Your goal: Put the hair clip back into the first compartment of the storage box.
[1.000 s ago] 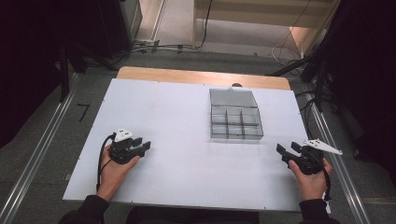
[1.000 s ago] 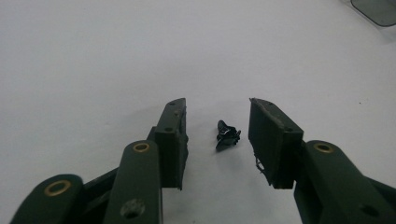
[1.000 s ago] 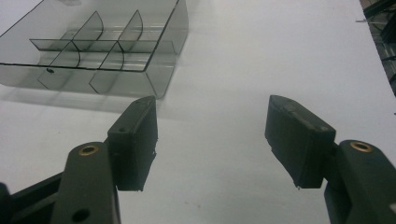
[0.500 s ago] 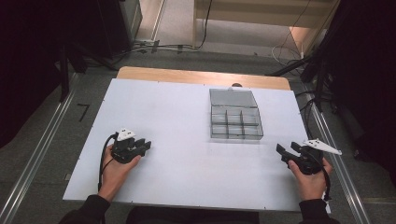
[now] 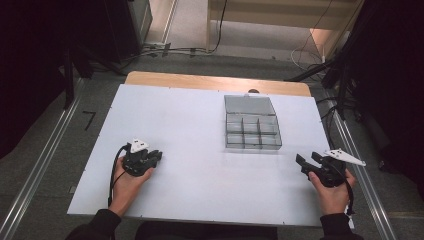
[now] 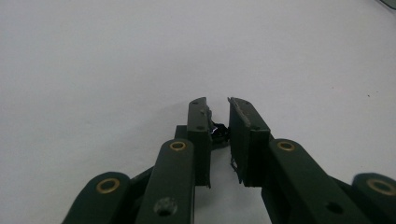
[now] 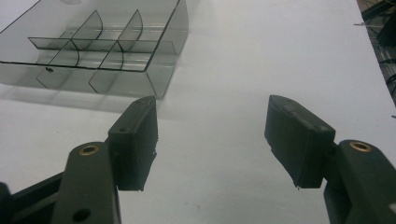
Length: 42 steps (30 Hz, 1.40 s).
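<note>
Now drawn nearly together, with only a thin slit left and nothing between: left gripper (image 6: 218, 109), jaws just been closing on empty air over the bare white worktop (image 5: 190, 130), seen too near the front-left corner (image 5: 155, 158) in the person's left hand (image 5: 127, 180). Means, most likely, a test squeeze or a resting pose rather than a pick, since no object lies near it. Spread wide and empty by contrast: right gripper (image 7: 212, 135), near the front-right corner (image 5: 307, 161), held in the right hand (image 5: 332, 190) and aimed toward the box. Farther out, toward the back-right part of the worktop, well apart from both tools: clear plastic organiser box (image 5: 251, 129), lid section lying flat behind, dividers cutting the front part into small compartments. In the right gripper view the same box (image 7: 93, 51) sits just beyond the left jaw, curved partitions plain to see, every visible compartment bare. Beyond the back edge, a strip of wooden board (image 5: 215, 82) and loose cables on the floor (image 5: 170, 50).
</note>
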Each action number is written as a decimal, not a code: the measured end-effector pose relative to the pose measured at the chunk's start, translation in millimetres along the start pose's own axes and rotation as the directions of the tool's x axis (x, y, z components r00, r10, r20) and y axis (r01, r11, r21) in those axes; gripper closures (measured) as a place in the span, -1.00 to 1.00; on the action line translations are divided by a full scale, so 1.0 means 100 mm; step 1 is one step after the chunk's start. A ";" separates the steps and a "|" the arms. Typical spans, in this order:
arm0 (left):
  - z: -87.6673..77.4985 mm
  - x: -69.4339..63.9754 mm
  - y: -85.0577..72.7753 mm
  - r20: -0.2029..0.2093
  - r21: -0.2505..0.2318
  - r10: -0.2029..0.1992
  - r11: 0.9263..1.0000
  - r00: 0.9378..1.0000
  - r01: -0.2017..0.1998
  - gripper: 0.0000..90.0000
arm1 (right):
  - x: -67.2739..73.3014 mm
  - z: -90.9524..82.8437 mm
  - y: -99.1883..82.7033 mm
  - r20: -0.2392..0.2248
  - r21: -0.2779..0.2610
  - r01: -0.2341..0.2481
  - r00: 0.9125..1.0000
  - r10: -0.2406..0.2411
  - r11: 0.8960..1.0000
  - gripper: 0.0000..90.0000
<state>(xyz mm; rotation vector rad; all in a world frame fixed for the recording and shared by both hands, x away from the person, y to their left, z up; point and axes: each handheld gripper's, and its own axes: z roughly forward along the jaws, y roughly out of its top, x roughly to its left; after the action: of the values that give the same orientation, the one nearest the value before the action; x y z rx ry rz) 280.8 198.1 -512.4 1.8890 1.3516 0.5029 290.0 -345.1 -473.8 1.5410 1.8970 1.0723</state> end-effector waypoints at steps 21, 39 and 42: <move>-0.03 -0.04 0.16 0.082 -0.036 -0.035 0.999 0.996 0.038 0.79 | 0.00 -0.01 0.00 0.000 -0.001 0.000 1.000 0.000 1.000 -0.27; -0.03 -0.19 0.38 0.117 -0.052 -0.043 0.997 0.992 0.049 0.79 | -0.01 -0.01 0.00 -0.006 -0.004 -0.005 1.000 0.005 1.000 -0.27; -0.02 -0.22 0.41 0.123 -0.056 -0.040 0.997 0.992 0.048 0.79 | -0.01 -0.01 0.00 -0.006 -0.006 -0.004 1.000 0.004 1.000 -0.27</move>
<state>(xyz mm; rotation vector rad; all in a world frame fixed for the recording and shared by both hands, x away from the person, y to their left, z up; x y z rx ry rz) 297.0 172.0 -477.8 1.8079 1.2820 0.3946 289.7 -346.7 -473.2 1.5401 1.8941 1.0850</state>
